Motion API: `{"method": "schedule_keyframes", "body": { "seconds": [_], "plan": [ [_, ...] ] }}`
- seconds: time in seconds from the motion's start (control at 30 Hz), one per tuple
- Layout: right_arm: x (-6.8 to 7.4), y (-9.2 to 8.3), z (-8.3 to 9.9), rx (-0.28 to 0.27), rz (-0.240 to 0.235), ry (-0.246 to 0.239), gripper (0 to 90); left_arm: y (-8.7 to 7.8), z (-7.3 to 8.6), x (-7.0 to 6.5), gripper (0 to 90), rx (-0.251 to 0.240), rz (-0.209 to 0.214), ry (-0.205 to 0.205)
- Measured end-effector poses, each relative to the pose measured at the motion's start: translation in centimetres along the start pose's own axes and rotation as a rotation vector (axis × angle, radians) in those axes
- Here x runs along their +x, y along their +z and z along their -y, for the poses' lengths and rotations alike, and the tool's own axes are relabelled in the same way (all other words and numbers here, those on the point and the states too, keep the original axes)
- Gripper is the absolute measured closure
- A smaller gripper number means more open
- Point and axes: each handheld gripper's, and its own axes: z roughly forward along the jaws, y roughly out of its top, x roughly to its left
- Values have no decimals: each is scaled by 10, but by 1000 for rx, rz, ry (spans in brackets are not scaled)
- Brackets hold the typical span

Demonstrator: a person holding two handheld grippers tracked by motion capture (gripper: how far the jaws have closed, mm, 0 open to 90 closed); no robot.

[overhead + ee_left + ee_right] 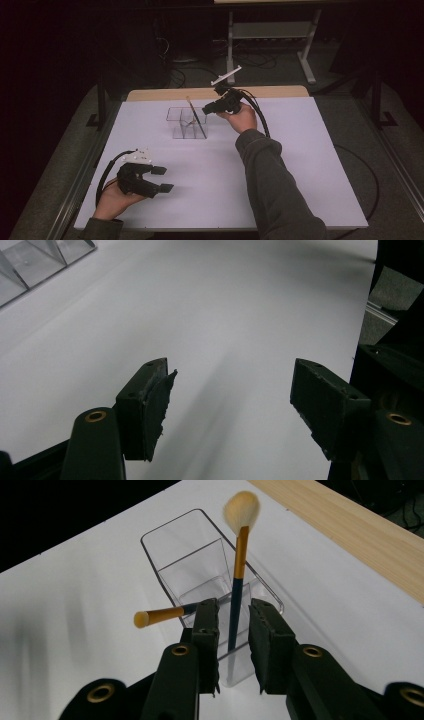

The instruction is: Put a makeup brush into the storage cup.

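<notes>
- The right gripper (209,107) is over at the far middle of the white surface (300,165), right beside the clear organizer (186,122).
- In the right gripper view, the fingers (207,630) are a little apart with the dark handle of the big brush (236,592) running up between them. There's a sliver of gap on both sides, so the pads don't look like they're pressing on it.
- That big brush stands nearly upright in the near compartment of the organizer (200,565), fluffy pale head at the top, gold ferrule below it, handle end down inside the plastic.
- A small brush (162,615) pokes out sideways from behind the left finger, gold ferrule and pale tip pointing left. Can't tell which compartment its handle sits in, the finger hides it.
- The organizer sits on the surface near the wooden strip (215,92) along the far edge.
- The left gripper (162,179) is at the near left corner, well apart from everything, held in the person's hand.
- The left gripper view shows its fingers (147,405) spread wide with nothing but bare surface between them, and a corner of the organizer (35,265) way off at the top left.
</notes>
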Motion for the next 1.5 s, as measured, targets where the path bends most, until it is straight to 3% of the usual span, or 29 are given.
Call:
{"method": "schedule_keyframes", "body": {
  "seconds": [0.13, 0.67, 1.5],
  "plan": [
    [-1, -9, 5, -17, -7, 20, 682, -2, 2, 0, 315, -5, -6, -18],
    [-6, -40, 29, -61, -3, 51, 562, 0, 3, 1, 304, 0, -22, -10],
    [-4, -61, 54, -93, 11, 70, 472, 0, 5, 4, 294, -10, -34, -19]
  ]
}}
